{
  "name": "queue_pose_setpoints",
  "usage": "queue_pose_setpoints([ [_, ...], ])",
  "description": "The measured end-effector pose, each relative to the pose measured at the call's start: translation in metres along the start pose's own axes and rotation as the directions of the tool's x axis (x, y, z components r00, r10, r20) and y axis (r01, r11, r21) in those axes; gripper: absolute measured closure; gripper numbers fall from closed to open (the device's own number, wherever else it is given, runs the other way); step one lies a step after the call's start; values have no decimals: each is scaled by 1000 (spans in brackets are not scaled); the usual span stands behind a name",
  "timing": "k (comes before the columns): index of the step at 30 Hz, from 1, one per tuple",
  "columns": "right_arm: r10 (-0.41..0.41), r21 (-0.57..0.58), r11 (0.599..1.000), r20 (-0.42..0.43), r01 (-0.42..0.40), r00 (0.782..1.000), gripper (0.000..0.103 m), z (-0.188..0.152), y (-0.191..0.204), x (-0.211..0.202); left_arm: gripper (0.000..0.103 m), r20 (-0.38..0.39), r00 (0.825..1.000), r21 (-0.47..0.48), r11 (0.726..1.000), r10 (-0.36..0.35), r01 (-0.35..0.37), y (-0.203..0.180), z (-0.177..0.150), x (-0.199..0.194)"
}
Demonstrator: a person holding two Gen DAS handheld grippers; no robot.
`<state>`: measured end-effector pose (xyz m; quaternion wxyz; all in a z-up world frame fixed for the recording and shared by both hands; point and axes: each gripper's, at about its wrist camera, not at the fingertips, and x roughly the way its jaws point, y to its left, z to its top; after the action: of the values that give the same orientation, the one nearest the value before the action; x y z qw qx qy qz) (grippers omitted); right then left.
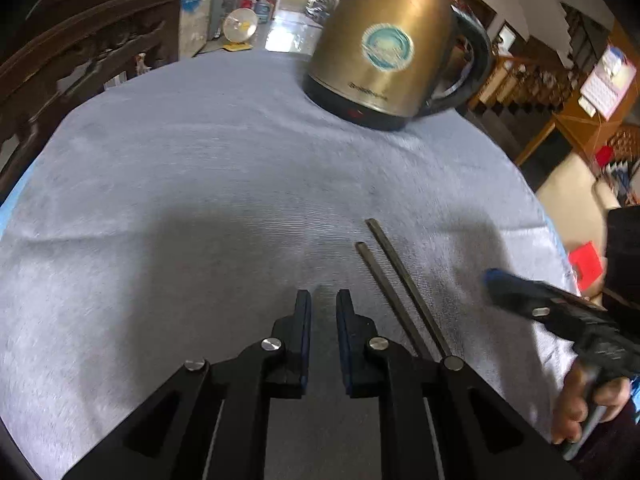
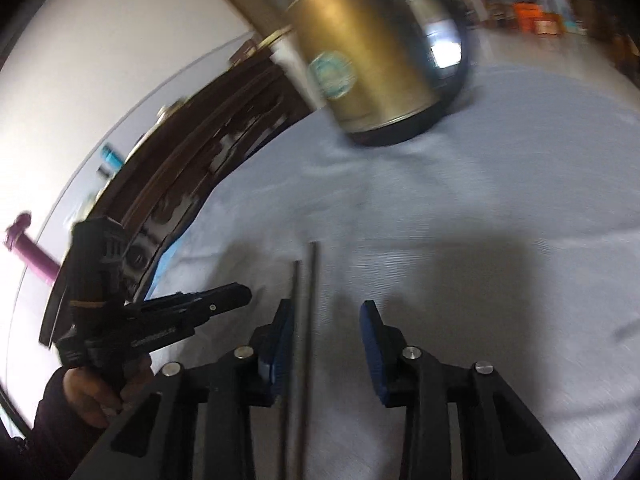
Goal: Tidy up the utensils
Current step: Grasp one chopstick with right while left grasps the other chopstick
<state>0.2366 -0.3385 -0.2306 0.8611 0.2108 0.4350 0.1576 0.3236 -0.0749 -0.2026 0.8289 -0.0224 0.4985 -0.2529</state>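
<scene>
Two dark chopsticks (image 1: 394,288) are seen lying side by side on the grey-clothed worktop (image 1: 200,200), in the lower right of the left wrist view, their long axis running from the bottom of the frame up and slightly leftward. A gold kettle (image 1: 384,52) stands at the top of that frame, well apart from them.

The left gripper (image 1: 323,300) is held with its fingers (image 1: 304,320) narrowly parted and nothing between them; the chopsticks lie just to its right, outside the gap.

In the right wrist view the chopsticks (image 2: 304,340) run nearly straight up the lower centre, along the line of the fingers. The right gripper (image 2: 326,312) is spread wide and empty. The sticks pass just beside its left finger (image 2: 280,336); whether both lie inside the gap cannot be told through the blur.

The right gripper is judged the nearer and better aligned. A small leftward shift would probably be needed so that both sticks are centred before closing.
</scene>
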Motion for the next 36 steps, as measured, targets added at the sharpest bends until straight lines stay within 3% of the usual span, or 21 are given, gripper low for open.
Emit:
queue_pose_setpoints([
  [4, -10, -92, 996, -87, 2, 996, 76, 4, 22, 41, 90, 19, 1000, -18, 1000, 19, -19, 8, -3, -12],
  [8, -148, -224, 967, -85, 125, 985, 96, 1, 41, 61, 90, 30, 999, -23, 999, 23, -23, 8, -1, -15],
  [15, -242, -189, 956, -82, 224, 967, 96, 0, 19, 40, 88, 16, 999, 27, 998, -50, 49, -14, 2, -13],
  [18, -295, -132, 950, -76, 284, 952, 97, -1, -1, 22, 76, -9, 997, 68, 995, -72, 73, -32, 6, -1],
  [20, -318, -93, 946, -76, 311, 945, 97, -3, -15, 10, 62, -33, 996, 68, 994, -80, 82, -40, 8, 9],
  [21, -308, -70, 951, -80, 303, 948, 97, -3, -21, 4, 62, -52, 995, 59, 995, -82, 85, -42, 10, 15],
  [23, -258, -21, 966, -88, 257, 962, 96, -4, -30, -3, 62, -85, 991, 41, 994, -98, 102, -46, 13, 27],
  [26, -249, 24, 967, -92, 252, 964, 95, 0, -39, -8, 62, -106, 991, 53, 995, -77, 83, -55, 14, 39],
  [30, -233, 0, 972, -112, 235, 966, 90, 11, -36, 1, 62, -108, 991, 50, 995, -75, 81, -58, 19, 46],
  [32, -264, -53, 964, -149, 259, 953, 84, 16, -28, 15, 65, -98, 992, 53, 995, -75, 80, -59, 20, 48],
  [36, -315, -131, 947, -204, 293, 927, 83, 27, -18, 26, 79, -91, 994, 93, 993, -68, 76, -64, 21, 55],
])
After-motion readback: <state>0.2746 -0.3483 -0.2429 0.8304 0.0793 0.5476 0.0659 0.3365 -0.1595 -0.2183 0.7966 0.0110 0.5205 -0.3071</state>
